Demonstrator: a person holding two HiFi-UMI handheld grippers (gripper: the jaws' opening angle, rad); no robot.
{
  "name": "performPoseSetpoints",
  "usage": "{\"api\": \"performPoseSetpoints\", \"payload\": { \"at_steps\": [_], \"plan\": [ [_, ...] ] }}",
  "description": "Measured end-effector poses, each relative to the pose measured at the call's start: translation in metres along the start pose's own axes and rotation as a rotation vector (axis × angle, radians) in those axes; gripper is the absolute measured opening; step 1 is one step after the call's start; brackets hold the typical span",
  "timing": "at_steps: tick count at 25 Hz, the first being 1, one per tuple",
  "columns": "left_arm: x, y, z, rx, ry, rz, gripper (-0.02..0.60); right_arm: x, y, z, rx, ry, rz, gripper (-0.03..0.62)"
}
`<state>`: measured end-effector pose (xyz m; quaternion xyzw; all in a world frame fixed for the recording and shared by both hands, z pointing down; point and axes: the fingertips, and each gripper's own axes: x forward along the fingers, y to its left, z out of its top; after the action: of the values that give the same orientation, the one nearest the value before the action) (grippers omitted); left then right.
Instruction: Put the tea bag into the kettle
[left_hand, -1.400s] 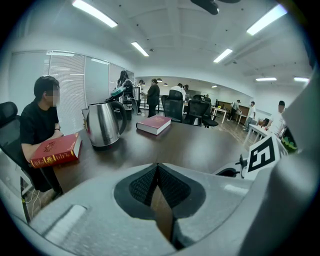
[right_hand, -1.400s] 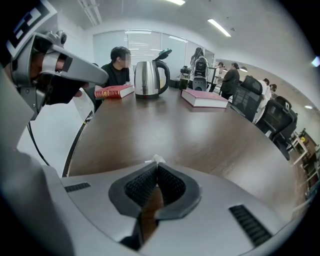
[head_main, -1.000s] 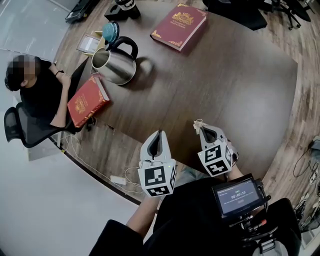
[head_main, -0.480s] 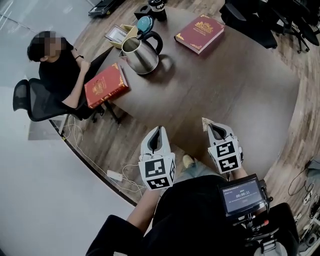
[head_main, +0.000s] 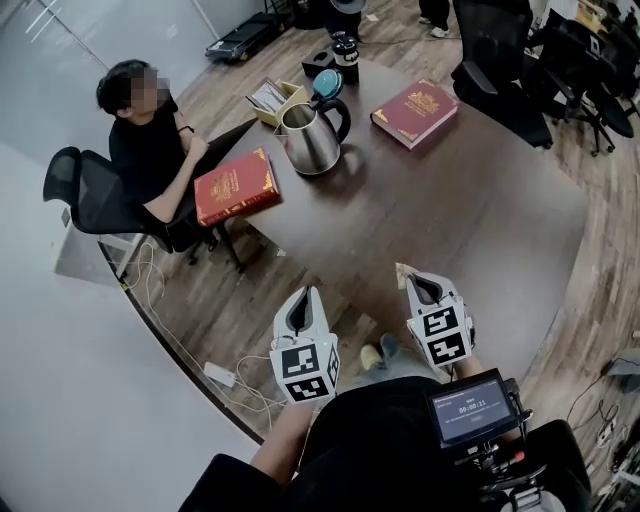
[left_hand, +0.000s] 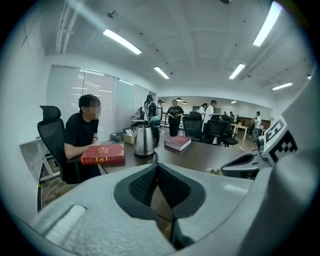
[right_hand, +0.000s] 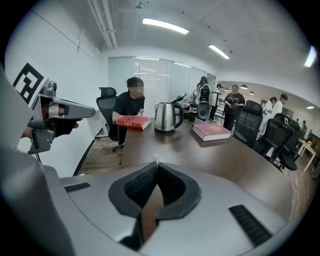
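Both grippers sit lower in the head view than a second ago. The kettle (head_main: 310, 142) has slid from the upper left toward the top centre and looks smaller, as the camera has pulled back from the table (head_main: 450, 200).

Nearest, a small screen (head_main: 470, 406) hangs at the wearer's chest. Just ahead of it the left gripper (head_main: 303, 297) hangs over the wooden floor, off the table's curved edge. Its jaws are pressed together at the tips, with nothing between them.

The right gripper (head_main: 418, 282) reaches the table's near edge. Its jaws are closed tight on the tea bag (head_main: 402, 269), which shows as a small pale scrap sticking out past the tips. The bag is well apart from the kettle, with most of the dark tabletop between them.

Farther on, a red book (head_main: 237, 186) lies at the table's left edge. The steel kettle stands upright just beyond it, its mouth open and its black handle toward the right. A second red book (head_main: 416, 100) lies to the kettle's right, apart from it.

A seated person (head_main: 150, 140) in black leans on the left edge beside the first book, in a black chair (head_main: 85, 195).
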<state>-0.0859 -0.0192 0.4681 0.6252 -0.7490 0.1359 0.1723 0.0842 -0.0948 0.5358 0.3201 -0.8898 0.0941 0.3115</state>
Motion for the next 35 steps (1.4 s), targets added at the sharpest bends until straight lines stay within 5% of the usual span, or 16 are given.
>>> {"api": "performPoseSetpoints", "payload": {
  "at_steps": [22,35],
  "plan": [
    [-0.055,0.056,0.009,-0.042,-0.124,0.031,0.005,-0.008,0.049,0.06,-0.14,-0.075,-0.035,0.009],
    [-0.025,0.148,0.025,-0.039,-0.109,0.081,0.005,0.077,0.078,0.116,-0.1,-0.072,0.006,0.009]
  ]
}}
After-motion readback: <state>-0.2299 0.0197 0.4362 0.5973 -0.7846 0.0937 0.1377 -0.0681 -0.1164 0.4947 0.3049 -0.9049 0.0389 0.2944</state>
